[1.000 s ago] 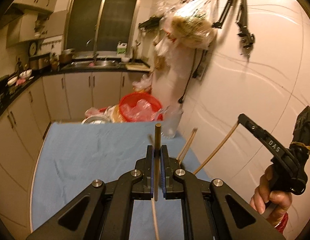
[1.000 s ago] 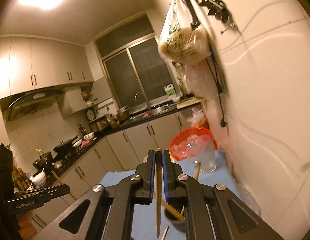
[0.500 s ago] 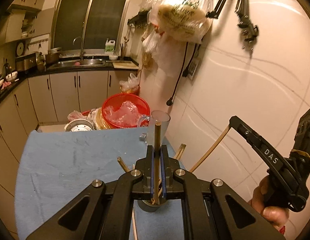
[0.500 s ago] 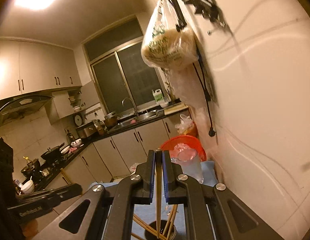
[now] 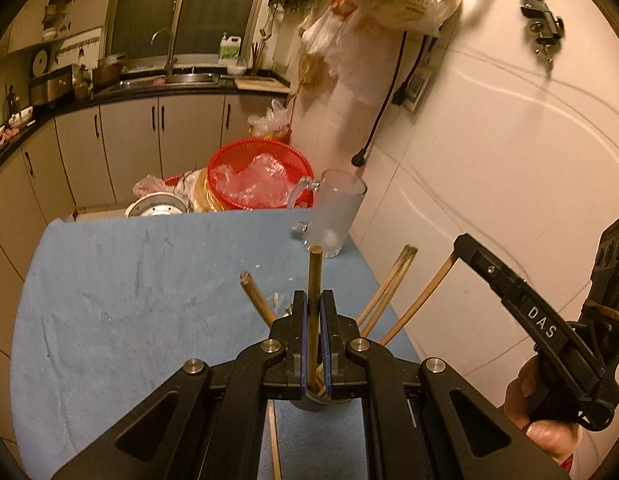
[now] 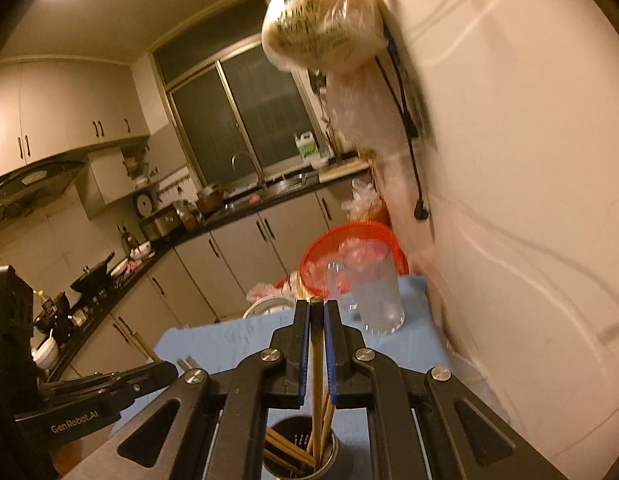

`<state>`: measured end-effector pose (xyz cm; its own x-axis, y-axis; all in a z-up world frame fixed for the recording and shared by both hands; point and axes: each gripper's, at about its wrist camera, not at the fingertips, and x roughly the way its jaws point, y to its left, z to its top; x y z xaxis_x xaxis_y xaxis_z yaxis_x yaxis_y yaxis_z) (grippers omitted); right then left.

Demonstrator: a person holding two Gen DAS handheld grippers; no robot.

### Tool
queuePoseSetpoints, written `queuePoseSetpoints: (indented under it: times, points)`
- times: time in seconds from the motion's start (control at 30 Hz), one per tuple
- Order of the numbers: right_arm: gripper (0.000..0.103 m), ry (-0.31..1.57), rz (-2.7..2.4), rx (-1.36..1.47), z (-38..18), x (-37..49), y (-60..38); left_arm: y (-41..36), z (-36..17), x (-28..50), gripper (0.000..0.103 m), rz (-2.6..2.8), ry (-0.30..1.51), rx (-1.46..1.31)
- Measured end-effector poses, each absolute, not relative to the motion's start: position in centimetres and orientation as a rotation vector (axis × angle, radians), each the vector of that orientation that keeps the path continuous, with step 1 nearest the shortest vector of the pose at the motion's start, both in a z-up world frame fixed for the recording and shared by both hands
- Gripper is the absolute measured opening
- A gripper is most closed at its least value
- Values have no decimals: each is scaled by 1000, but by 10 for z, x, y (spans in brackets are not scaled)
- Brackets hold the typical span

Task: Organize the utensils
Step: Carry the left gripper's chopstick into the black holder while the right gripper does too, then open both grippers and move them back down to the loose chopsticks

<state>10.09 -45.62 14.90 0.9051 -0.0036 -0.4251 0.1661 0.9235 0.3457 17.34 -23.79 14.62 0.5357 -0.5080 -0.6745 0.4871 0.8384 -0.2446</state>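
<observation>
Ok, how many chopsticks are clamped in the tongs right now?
2: one chopstick in the left tongs, a second chopstick in the right tongs, both over the metal holder. Others inside are partly hidden.

Dim kitchen: dark window (image 5: 181, 8), beige cabinets (image 5: 149, 136), white tiled wall (image 5: 489, 140).

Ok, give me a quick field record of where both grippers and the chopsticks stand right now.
left gripper: jaws shut on a chopstick, over the holder
right gripper: jaws shut on a second chopstick, its lower end in the holder
holder contents: several chopsticks, leaning
mug: upright, far right corner of the blue cloth, apart from the holder
loose chopstick: on the cloth near the holder
</observation>
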Motion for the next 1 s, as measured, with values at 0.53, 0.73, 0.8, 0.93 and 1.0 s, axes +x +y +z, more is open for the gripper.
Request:
queuePoseSetpoints:
  times: [0.53, 0.73, 0.8, 0.93, 1.0]
  points:
    - [15, 477, -78, 397, 144, 93, -451, -225, 147, 166, 7, -580, 799, -34]
    - [18, 422, -47, 411, 159, 52, -437, -197, 156, 134, 15, -477, 690, 4]
    - [20, 422, -27, 416, 157, 39, -428, -181, 152, 120, 23, -425, 658, 21]
    - [21, 458, 12, 402, 145, 25, -406, -155, 141, 101, 24, -345, 636, 42]
    - [21, 482, 30, 399, 137, 20, -394, -141, 132, 93, 24, -302, 636, 54]
